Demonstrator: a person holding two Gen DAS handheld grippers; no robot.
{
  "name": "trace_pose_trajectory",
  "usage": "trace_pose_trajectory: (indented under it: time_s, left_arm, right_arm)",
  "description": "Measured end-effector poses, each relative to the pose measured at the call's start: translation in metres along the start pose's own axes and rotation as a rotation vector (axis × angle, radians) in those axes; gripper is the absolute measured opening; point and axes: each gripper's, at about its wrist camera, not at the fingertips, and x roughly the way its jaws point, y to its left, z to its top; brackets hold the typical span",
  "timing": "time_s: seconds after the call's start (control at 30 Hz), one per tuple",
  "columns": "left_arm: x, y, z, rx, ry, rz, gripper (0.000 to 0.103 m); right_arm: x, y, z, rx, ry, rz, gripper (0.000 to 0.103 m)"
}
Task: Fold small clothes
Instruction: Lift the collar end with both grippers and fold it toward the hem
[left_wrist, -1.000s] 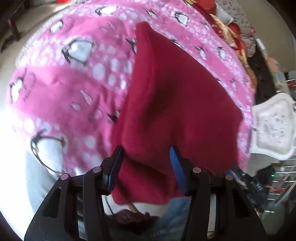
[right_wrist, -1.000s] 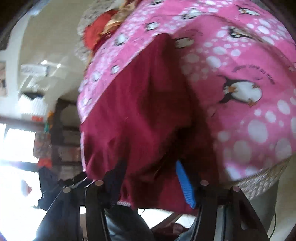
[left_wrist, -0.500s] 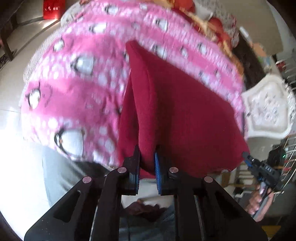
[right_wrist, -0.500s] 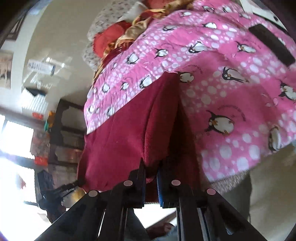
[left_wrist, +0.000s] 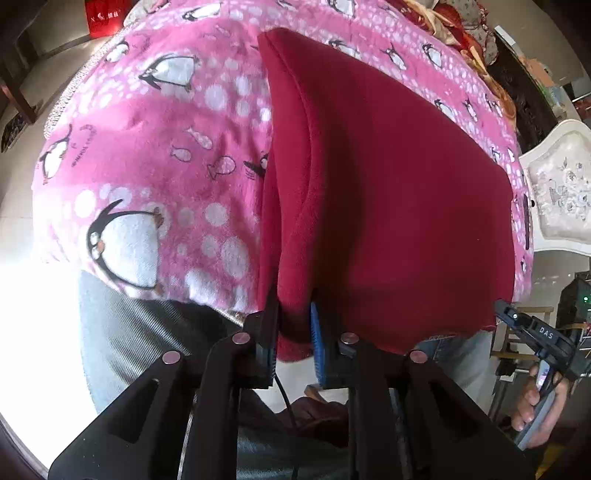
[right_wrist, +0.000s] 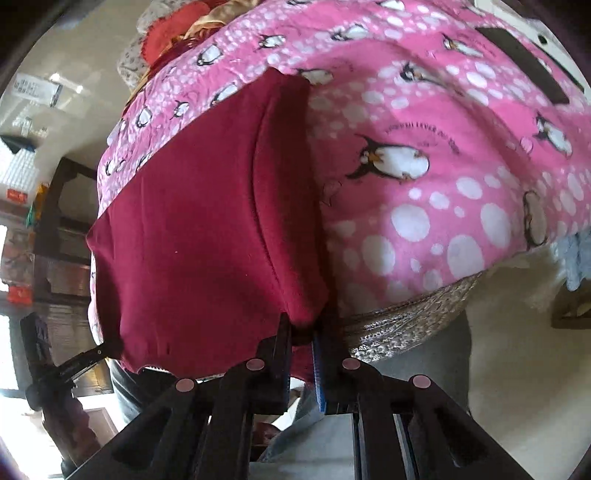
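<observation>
In the left wrist view, the left claw (left_wrist: 293, 332) is sitting at 6 o'clock, its jaws narrowed and pinching the near left corner of the dark red garment (left_wrist: 388, 192). Beyond the grip, a doubled fold of the fabric is running up toward 12 o'clock, and the rest is spreading out toward 3 o'clock over the pink penguin blanket (left_wrist: 147, 147). In the right wrist view, the right claw (right_wrist: 301, 345) is likewise gripping at 6 o'clock, its jaws drawn close on the garment's near right corner (right_wrist: 207, 221), where the cloth is bunching into a small wad. The blanket (right_wrist: 443, 184) is stretching away toward 1 and 3 o'clock, its woven trim (right_wrist: 406, 325) hanging over the near edge.
</observation>
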Motion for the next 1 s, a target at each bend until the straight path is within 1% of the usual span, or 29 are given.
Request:
trace_pose_trajectory:
  time_s: [0.1,0.13,0.17,0.2,0.23,0.27,0.3,0.33,0.37,0.4,0.5,0.57,0.67,0.8,0.83,0.87,0.9,1.0]
  left_arm:
    - [-0.013,0.005,-0.011,0.0,-0.007,0.004,0.026]
    - [-0.021,0.009,-0.016,0.0,-0.02,0.005,0.027]
    - [-0.028,0.011,-0.019,-0.002,-0.034,0.008,0.029]
    - [-0.033,0.011,-0.02,-0.004,-0.042,0.016,0.035]
    - [-0.036,0.014,-0.021,-0.011,-0.045,0.02,0.044]
    - [-0.038,0.018,-0.021,-0.029,-0.055,0.015,0.047]
    - [-0.037,0.018,-0.021,-0.039,-0.057,0.007,0.05]
    - [-0.035,0.02,-0.02,-0.043,-0.049,0.001,0.05]
    - [-0.03,0.019,-0.018,-0.044,-0.037,-0.004,0.05]
    - [-0.026,0.019,-0.017,-0.048,-0.028,-0.006,0.05]
    - [-0.011,0.018,-0.012,-0.067,-0.004,-0.031,0.05]
    - [-0.002,0.014,-0.009,-0.072,0.006,-0.049,0.05]
    - [0.003,0.008,-0.007,-0.076,0.011,-0.087,0.05]
    - [0.012,0.009,-0.008,-0.094,0.019,-0.106,0.047]
    - [0.012,0.01,-0.008,-0.096,0.013,-0.104,0.036]
    - [0.01,0.009,-0.007,-0.091,0.003,-0.092,0.027]
    - [0.007,0.009,-0.008,-0.078,0.003,-0.111,0.018]
    - [-0.011,0.009,-0.014,-0.051,-0.024,-0.176,0.016]
  right_arm:
    - [-0.005,-0.001,-0.003,-0.003,0.003,0.011,0.011]
    - [-0.01,0.002,-0.004,-0.016,0.004,0.004,0.019]
    - [-0.017,0.004,-0.005,-0.034,0.001,-0.014,0.037]
    - [-0.027,0.01,-0.007,-0.057,-0.021,-0.048,0.048]
    - [-0.035,0.015,-0.008,-0.074,-0.045,-0.069,0.064]
    - [-0.044,0.021,-0.009,-0.095,-0.066,-0.089,0.067]
    - [-0.051,0.027,-0.011,-0.116,-0.078,-0.108,0.067]
    - [-0.059,0.033,-0.011,-0.126,-0.086,-0.112,0.067]
    - [-0.063,0.037,-0.01,-0.129,-0.09,-0.088,0.067]
    - [-0.068,0.044,-0.008,-0.134,-0.087,-0.027,0.067]
    - [-0.065,0.071,0.0,-0.175,-0.065,0.101,0.067]
    - [-0.05,0.094,0.01,-0.193,-0.019,0.191,0.067]
    - [-0.025,0.132,0.023,-0.238,0.045,0.287,0.068]
    - [0.015,0.188,0.041,-0.319,0.141,0.326,0.068]
    - [0.024,0.2,0.043,-0.332,0.163,0.324,0.068]
    - [0.034,0.21,0.045,-0.343,0.19,0.322,0.068]
    - [0.048,0.225,0.048,-0.358,0.228,0.319,0.068]
    - [0.078,0.261,0.05,-0.404,0.306,0.275,0.068]
